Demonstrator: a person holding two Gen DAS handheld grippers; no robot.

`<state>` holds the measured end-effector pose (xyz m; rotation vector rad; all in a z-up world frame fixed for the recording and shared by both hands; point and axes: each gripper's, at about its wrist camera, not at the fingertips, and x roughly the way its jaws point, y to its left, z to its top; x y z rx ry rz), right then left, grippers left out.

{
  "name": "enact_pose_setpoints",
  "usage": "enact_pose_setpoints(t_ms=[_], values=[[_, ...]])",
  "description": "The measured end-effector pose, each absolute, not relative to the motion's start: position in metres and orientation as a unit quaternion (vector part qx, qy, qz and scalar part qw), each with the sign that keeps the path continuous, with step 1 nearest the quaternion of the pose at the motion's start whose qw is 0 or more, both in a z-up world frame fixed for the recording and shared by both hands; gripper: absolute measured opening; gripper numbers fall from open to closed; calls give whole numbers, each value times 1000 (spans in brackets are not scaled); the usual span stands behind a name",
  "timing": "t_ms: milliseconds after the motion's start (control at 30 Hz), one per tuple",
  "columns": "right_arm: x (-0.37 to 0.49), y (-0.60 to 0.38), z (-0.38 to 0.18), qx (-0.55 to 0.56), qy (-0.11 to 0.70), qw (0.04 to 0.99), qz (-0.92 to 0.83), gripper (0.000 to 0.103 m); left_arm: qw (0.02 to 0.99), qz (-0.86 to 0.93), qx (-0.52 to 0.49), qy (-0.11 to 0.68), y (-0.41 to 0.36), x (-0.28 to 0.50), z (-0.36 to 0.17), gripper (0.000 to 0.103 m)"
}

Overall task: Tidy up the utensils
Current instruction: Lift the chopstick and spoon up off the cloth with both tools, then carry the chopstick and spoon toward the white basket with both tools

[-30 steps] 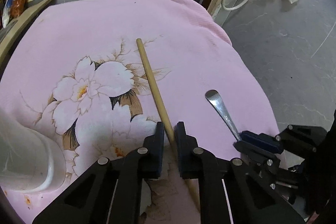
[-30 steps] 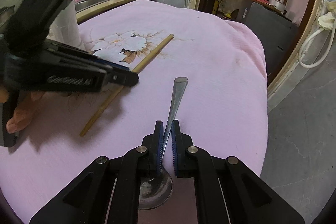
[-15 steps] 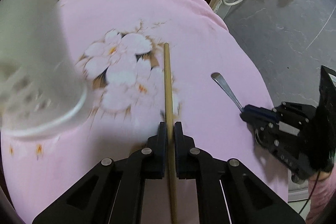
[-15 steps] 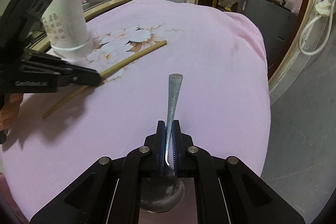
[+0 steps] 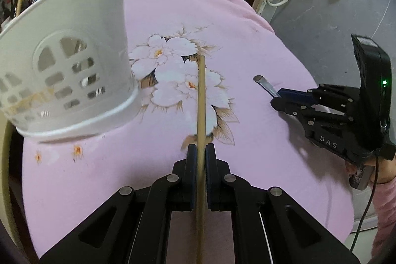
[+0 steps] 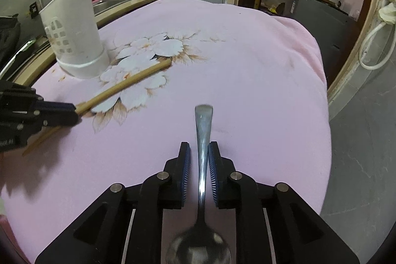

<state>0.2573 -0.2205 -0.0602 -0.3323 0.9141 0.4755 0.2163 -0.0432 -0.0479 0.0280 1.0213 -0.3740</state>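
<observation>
Wooden chopstick (image 5: pixel 201 100) sits clamped between my left fingers (image 5: pixel 191 160) above the pink desk (image 5: pixel 259 41); my right fingers (image 6: pixel 185 165) are spreading, gaps flanking the spoon (image 6: pixel 203 140).

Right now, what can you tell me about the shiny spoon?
The spoon looks like polished metal, with a long narrow handle widening to a flat squared end and a rounded bowl nearest the camera. It lies lengthwise between the right tongs, whose jaws are opening, with gaps showing on both sides. Below it is the pink flowered cloth.
</observation>
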Motion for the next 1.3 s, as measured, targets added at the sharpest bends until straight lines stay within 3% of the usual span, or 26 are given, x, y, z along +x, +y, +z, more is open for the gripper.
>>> enact_pose_setpoints(t_ms=[233, 400, 700, 1000, 1300], values=[[266, -211, -63, -180, 442, 847, 234, 16, 838, -182, 48, 511, -58, 243, -52, 6], [269, -215, -62, -163, 448, 847, 234, 9, 841, -186, 36, 507, -57, 248, -55, 5], [232, -217, -50, -198, 342, 892, 218, 9, 869, -201, -20, 452, -43, 231, -51, 5], [185, -222, -19, -195, 179, 947, 180, 9, 919, -220, -50, 322, -40, 202, -24, 5], [161, -222, -2, -173, 69, 972, 144, 9, 954, -200, -52, 219, -38, 184, -6, 5]])
